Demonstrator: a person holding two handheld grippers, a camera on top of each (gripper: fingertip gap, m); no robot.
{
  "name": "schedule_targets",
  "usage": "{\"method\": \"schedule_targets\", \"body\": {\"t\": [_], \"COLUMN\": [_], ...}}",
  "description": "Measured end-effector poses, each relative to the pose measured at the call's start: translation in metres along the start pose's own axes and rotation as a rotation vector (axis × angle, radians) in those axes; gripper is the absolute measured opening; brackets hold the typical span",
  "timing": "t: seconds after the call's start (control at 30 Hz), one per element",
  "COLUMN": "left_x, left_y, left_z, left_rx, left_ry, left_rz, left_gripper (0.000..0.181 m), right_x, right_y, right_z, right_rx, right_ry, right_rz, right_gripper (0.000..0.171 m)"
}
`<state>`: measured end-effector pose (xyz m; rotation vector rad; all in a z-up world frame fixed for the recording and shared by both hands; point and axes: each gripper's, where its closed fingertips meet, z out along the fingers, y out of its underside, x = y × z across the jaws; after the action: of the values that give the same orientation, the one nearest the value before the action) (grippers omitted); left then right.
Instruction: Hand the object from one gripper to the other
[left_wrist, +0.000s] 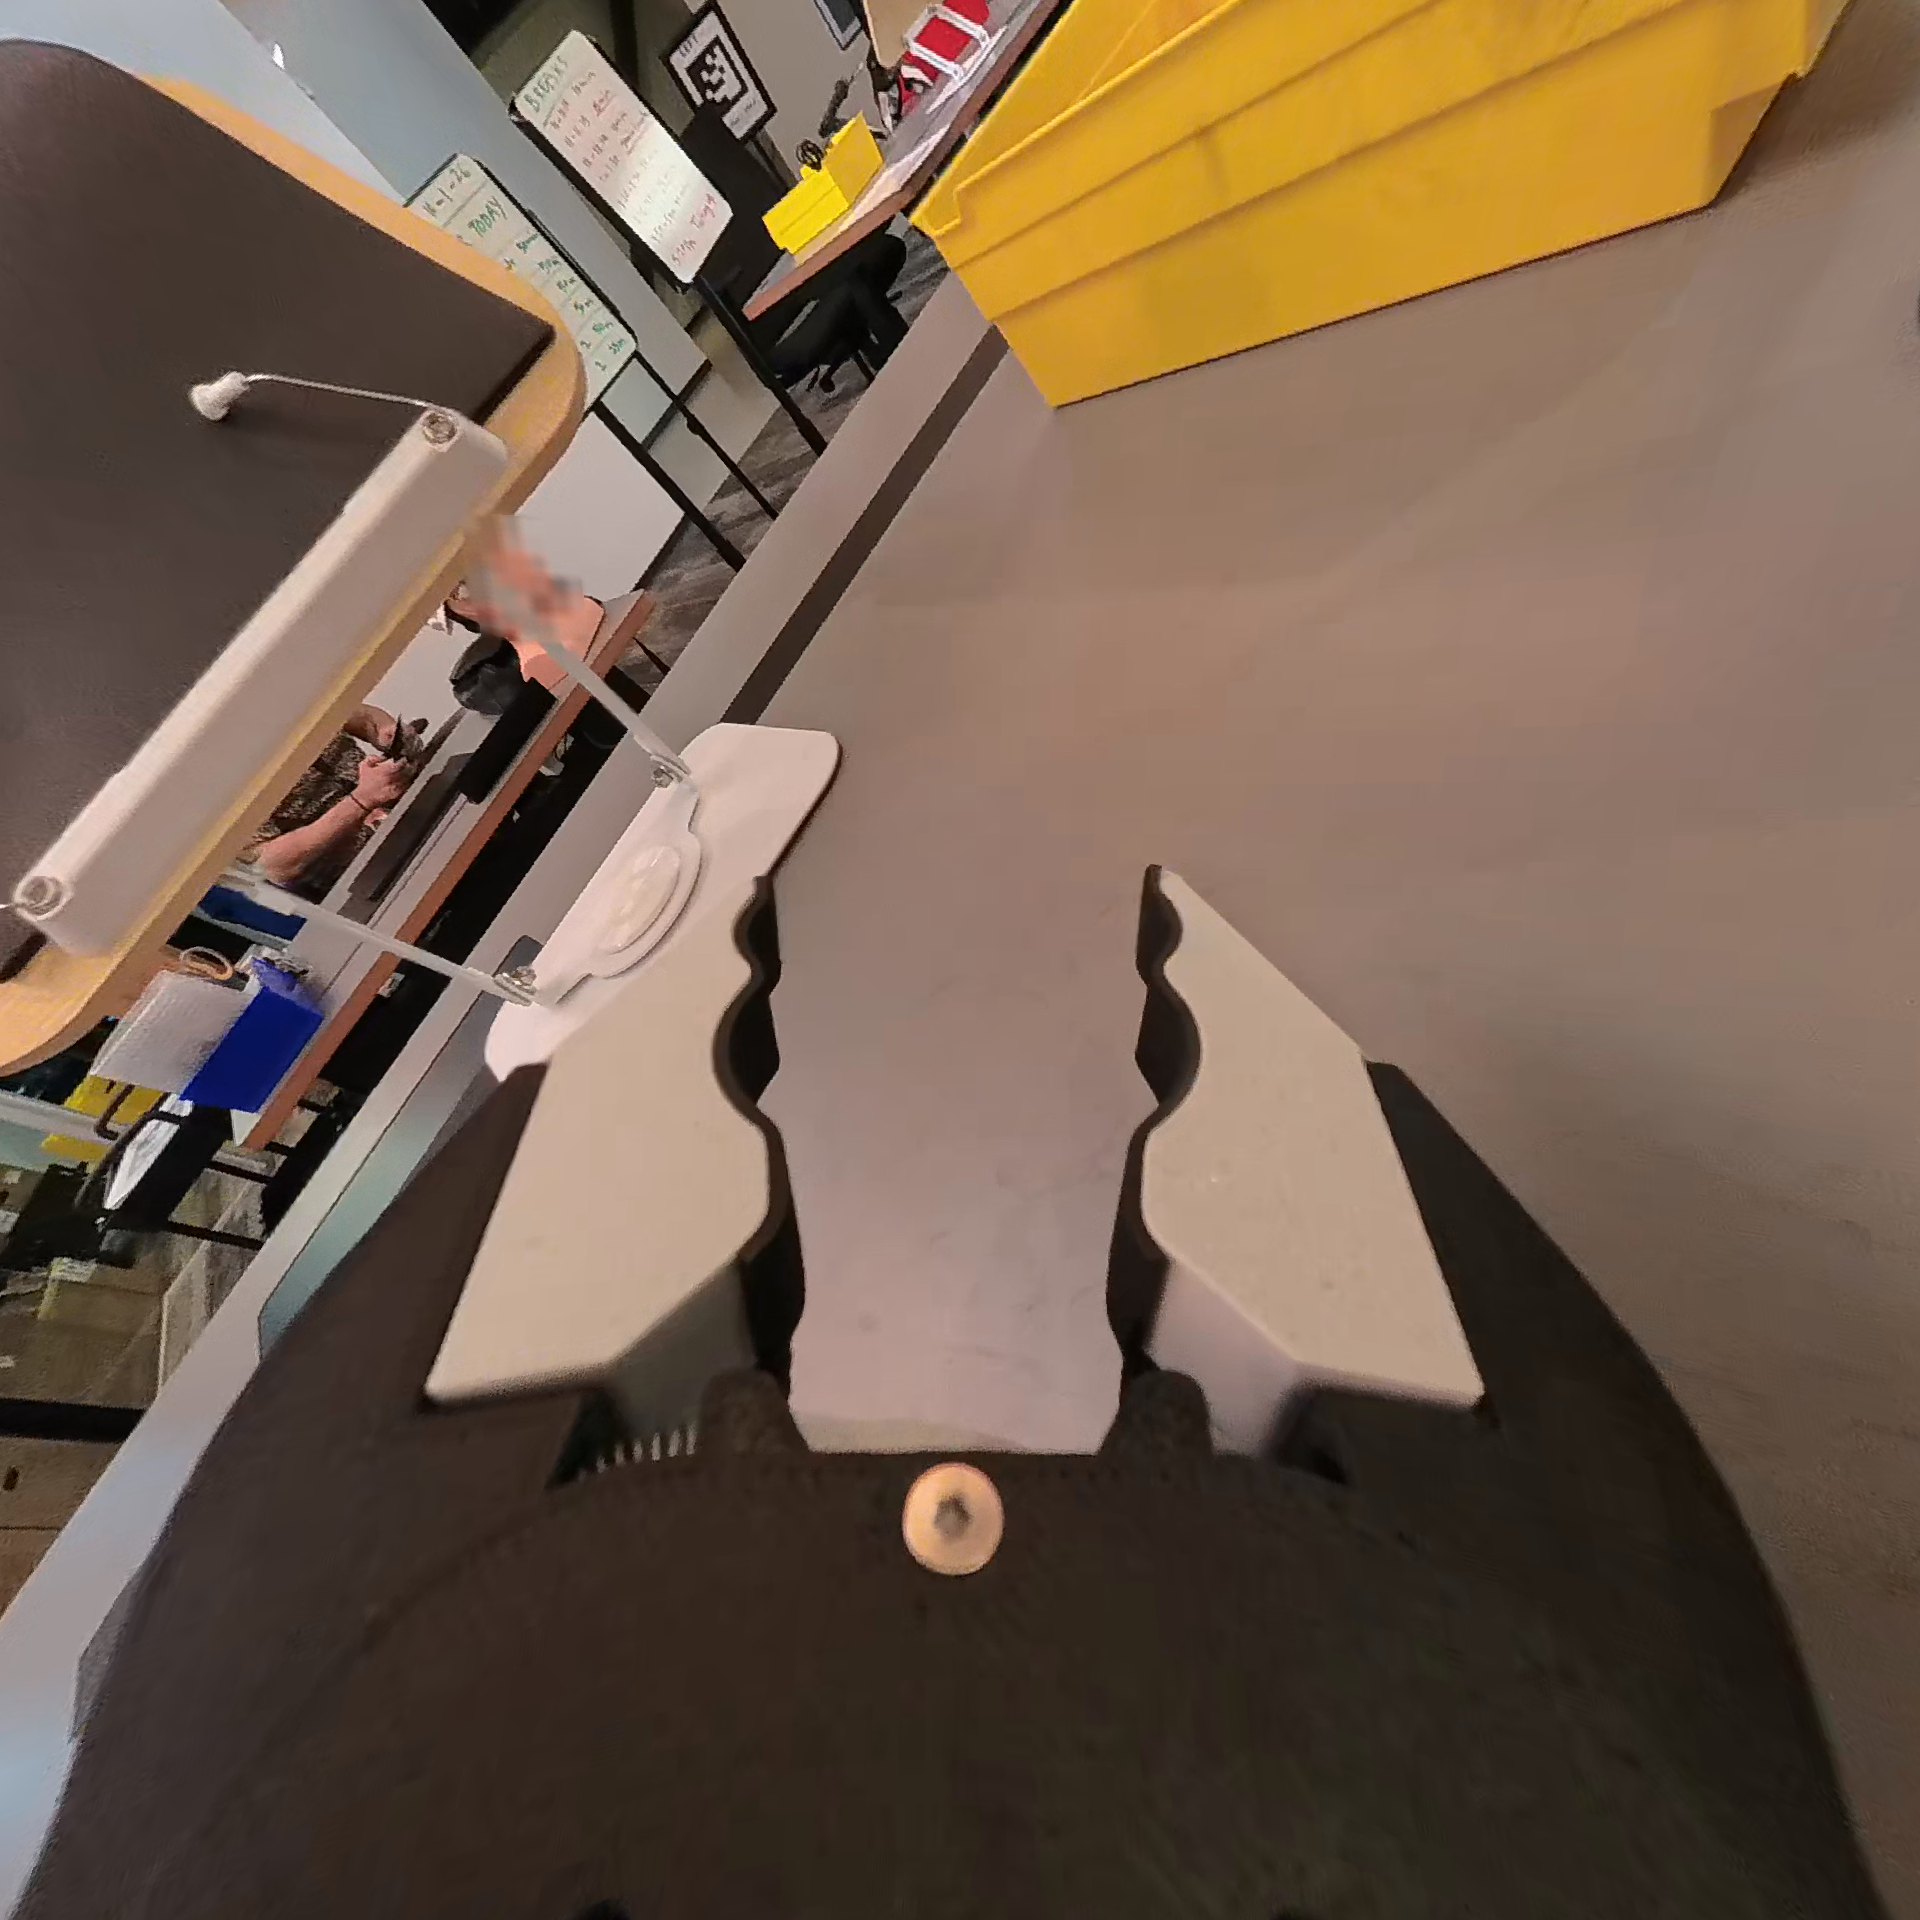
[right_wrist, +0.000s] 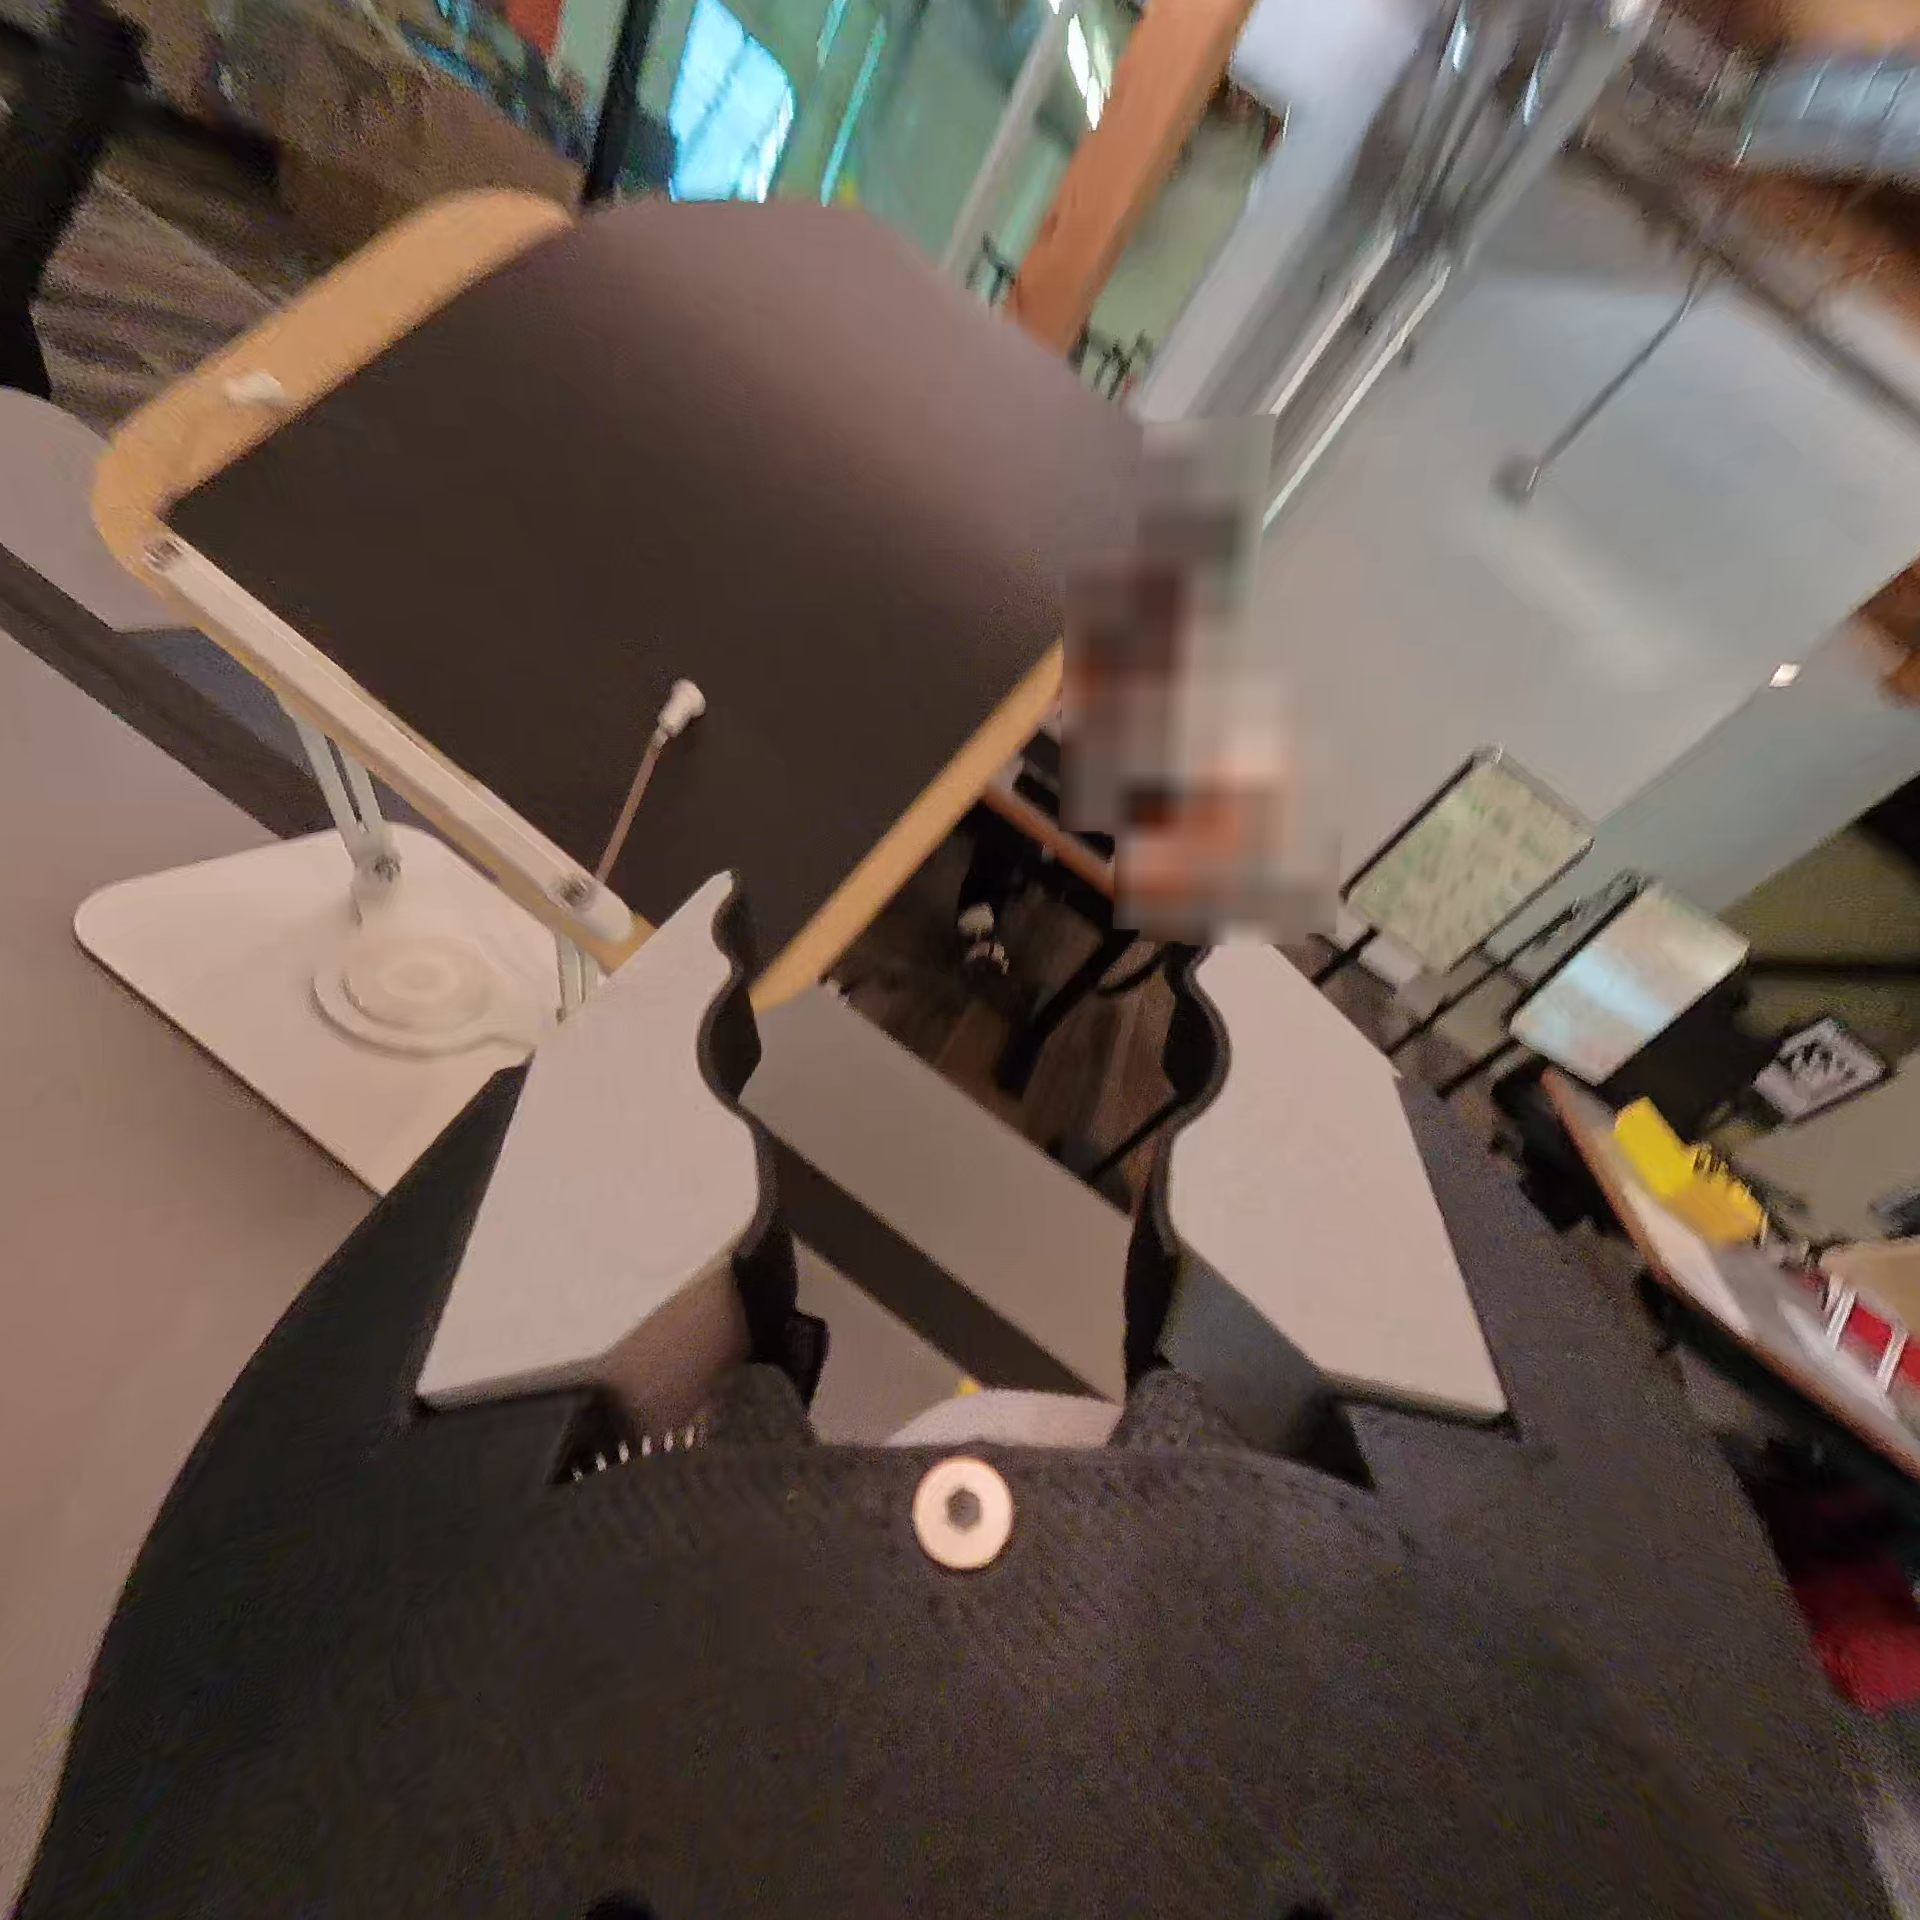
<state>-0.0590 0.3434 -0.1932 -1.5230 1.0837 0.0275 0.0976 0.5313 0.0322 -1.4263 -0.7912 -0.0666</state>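
1. The left gripper (left_wrist: 961, 904) hangs over the grey surface (left_wrist: 1351, 727), jaws spread wide with nothing between them, only bare matte tabletop in the gap.
2. Its fingers (left_wrist: 644, 1174) are pale grey plastic, flat-topped, with wavy scalloped inner edges lined in black; the body behind is black, coarse-textured, with 1 round pale screw at centre.
3. The right gripper (right_wrist: 961, 935) is spread apart too and holds nothing; same grey fingers (right_wrist: 613, 1174), same rough black body. This view is motion-blurred.
4. The object to hand over: I cannot tell which it is; neither gripper has anything in its grasp.
5. Just beside the left gripper stands a white stand (left_wrist: 717, 821) with a flat rounded base, thin metal rods and a white bar, carrying a dark panel (left_wrist: 208, 416) with a light wood-coloured rounded edge.
6. The right view shows that stand (right_wrist: 239, 935) and panel (right_wrist: 623, 499) from the other side.
7. Far along the surface sit stacked yellow bins (left_wrist: 1351, 187), glossy plastic, angular.
8. Whiteboards (left_wrist: 634, 156) with handwriting and a black-and-white square marker (left_wrist: 720, 73) stand in the background.
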Motion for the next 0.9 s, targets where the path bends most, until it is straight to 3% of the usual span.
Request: {"method": "schedule_targets", "body": {"t": [0.07, 0.17, 0.33, 0.47, 0.57, 0.67, 0.77, 0.83, 0.9], "left_x": [-0.004, -0.009, -0.019, -0.054, -0.097, -0.142, -0.188, -0.217, -0.215], "left_y": [-0.001, -0.003, -0.013, -0.031, -0.04, -0.021, 0.02, 0.062, 0.11], "left_z": [-0.002, -0.004, -0.01, -0.035, -0.072, -0.114, -0.16, -0.189, -0.199], "left_rx": [0.009, 0.022, 0.061, 0.114, 0.067, -0.137, -0.354, -0.518, -0.662], "left_ry": [-0.011, -0.028, -0.079, -0.19, -0.303, -0.362, -0.415, -0.467, -0.374], "left_rz": [-0.008, -0.023, -0.008, -0.047, -0.024, -0.024, -0.108, -0.17, -0.327], "left_gripper": [0.068, 0.067, 0.069, 0.071, 0.068, 0.063, 0.058, 0.056, 0.064], "right_x": [-0.025, -0.068, -0.127, -0.148, -0.157, -0.161, -0.163, -0.163, -0.167], "right_y": [-0.006, 0.015, 0.049, 0.045, 0.047, 0.053, 0.068, 0.078, 0.084], "right_z": [0.005, 0.013, 0.034, 0.035, 0.035, 0.038, 0.045, 0.049, 0.051], "right_rx": [0.076, 0.118, 0.038, 0.05, 0.065, 0.066, 0.046, 0.033, 0.027], "right_ry": [0.005, 0.015, -0.049, -0.062, -0.077, -0.088, -0.095, -0.087, -0.096], "right_rz": [-0.056, -0.14, -0.348, -0.419, -0.437, -0.43, -0.445, -0.467, -0.484], "right_gripper": [0.076, 0.07, 0.064, 0.059, 0.05, 0.046, 0.044, 0.045, 0.044]}}
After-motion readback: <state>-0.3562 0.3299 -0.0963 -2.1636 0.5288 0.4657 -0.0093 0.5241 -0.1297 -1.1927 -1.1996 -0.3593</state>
